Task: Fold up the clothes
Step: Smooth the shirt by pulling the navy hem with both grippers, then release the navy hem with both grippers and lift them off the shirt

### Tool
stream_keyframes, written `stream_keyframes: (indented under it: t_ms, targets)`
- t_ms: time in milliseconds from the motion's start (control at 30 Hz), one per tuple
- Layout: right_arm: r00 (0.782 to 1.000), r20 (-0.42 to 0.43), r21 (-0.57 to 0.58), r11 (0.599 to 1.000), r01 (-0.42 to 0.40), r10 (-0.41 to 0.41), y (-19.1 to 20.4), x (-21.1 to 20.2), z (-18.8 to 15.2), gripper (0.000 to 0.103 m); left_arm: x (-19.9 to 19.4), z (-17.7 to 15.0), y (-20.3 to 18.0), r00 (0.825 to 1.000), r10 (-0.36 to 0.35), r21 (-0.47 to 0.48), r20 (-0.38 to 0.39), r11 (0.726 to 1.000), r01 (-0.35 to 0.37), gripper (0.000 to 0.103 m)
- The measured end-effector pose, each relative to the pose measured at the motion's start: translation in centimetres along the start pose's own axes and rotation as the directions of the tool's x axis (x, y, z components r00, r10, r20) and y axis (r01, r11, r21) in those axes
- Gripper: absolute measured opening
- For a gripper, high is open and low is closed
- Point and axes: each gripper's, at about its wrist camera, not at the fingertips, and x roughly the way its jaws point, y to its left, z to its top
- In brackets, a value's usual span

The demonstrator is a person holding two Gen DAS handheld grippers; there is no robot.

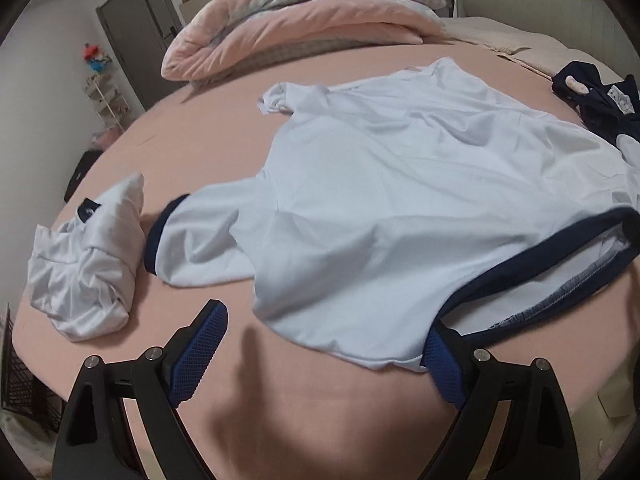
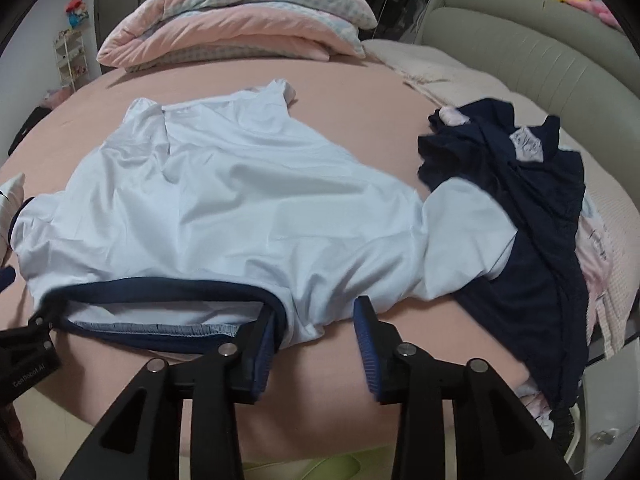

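A white top [image 1: 400, 208] with navy trim lies spread on the pink bed sheet [image 1: 208, 140], its navy-banded opening nearest me. One sleeve with a navy cuff [image 1: 160, 236] points left. My left gripper [image 1: 324, 320] stands wide open over the top's near corner, and the right finger [image 1: 440, 356] touches the cloth edge. The white top [image 2: 240, 200] also fills the right wrist view. There my right gripper [image 2: 316, 312] is open, with the corner beside the navy band lying loose between its pads. The left gripper's body [image 2: 24, 344] shows at the left edge.
A folded white garment [image 1: 88, 264] sits at the left. A heap of dark navy clothes [image 2: 520, 220] lies at the right, overlapping the other sleeve. A folded pink quilt [image 2: 240, 20] lies at the far side, and a padded headboard [image 2: 540, 48] rises at the right.
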Motion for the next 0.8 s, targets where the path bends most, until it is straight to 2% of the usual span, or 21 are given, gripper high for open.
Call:
stream_keyframes:
  t_ms: [100, 133, 233, 333, 400, 433, 533, 600, 700, 800]
  targets:
    - [1.0, 0.014, -0.003, 1.0, -0.012, 0.012, 0.5, -0.1, 0.1, 0.037, 0.0, 0.2, -0.5, 1.0, -0.021, -0.023, -0.002, 1.0, 0.021, 0.078]
    - [1.0, 0.024, -0.011, 1.0, -0.011, 0.012, 0.8, -0.2, 0.2, 0.037, 0.0, 0.3, -0.8, 1.0, -0.031, -0.03, 0.0, 0.999, 0.031, 0.078]
    - [0.996, 0.086, -0.085, 0.996, 0.037, -0.029, 2.2, -0.6, 0.4, 0.037, 0.3, 0.5, -1.7, 1.0, -0.019, -0.002, 0.01, 1.0, 0.019, 0.074]
    - [0.991, 0.094, -0.165, 0.98, 0.109, -0.095, 3.2, 0.2, 0.5, 0.037, 0.4, 0.5, -1.7, 1.0, 0.002, 0.017, 0.024, 1.0, -0.003, 0.069]
    - [0.986, 0.101, -0.19, 0.971, 0.148, -0.131, 3.3, 0.5, 0.2, 0.036, 0.4, 0.6, -1.5, 0.999, 0.016, 0.027, 0.034, 0.999, -0.017, 0.057]
    - [0.983, 0.106, -0.203, 0.965, 0.167, -0.148, 3.3, 0.7, 0.1, 0.036, 0.4, 0.6, -1.5, 0.999, 0.023, 0.032, 0.039, 0.999, -0.025, 0.057]
    - [0.976, 0.125, -0.247, 0.947, 0.206, -0.18, 3.3, 0.9, -0.7, 0.027, 0.4, 0.2, -1.5, 0.997, 0.045, 0.062, 0.056, 0.997, -0.049, 0.055]
    - [0.974, 0.133, -0.276, 0.938, 0.212, -0.182, 3.7, 0.8, -1.2, 0.012, 0.0, 0.0, -1.6, 0.995, 0.072, 0.077, 0.072, 0.994, -0.077, 0.053]
    - [0.962, 0.174, -0.3, 0.919, 0.255, -0.211, 4.4, 0.1, -2.0, 0.01, -0.6, -0.3, -1.2, 0.99, 0.121, 0.07, 0.072, 0.99, -0.126, 0.052]
    - [0.964, 0.165, -0.305, 0.919, 0.25, -0.208, 4.6, -0.5, -2.2, 0.01, -1.1, -0.6, -0.1, 0.993, 0.114, 0.043, 0.04, 0.992, -0.116, 0.052]
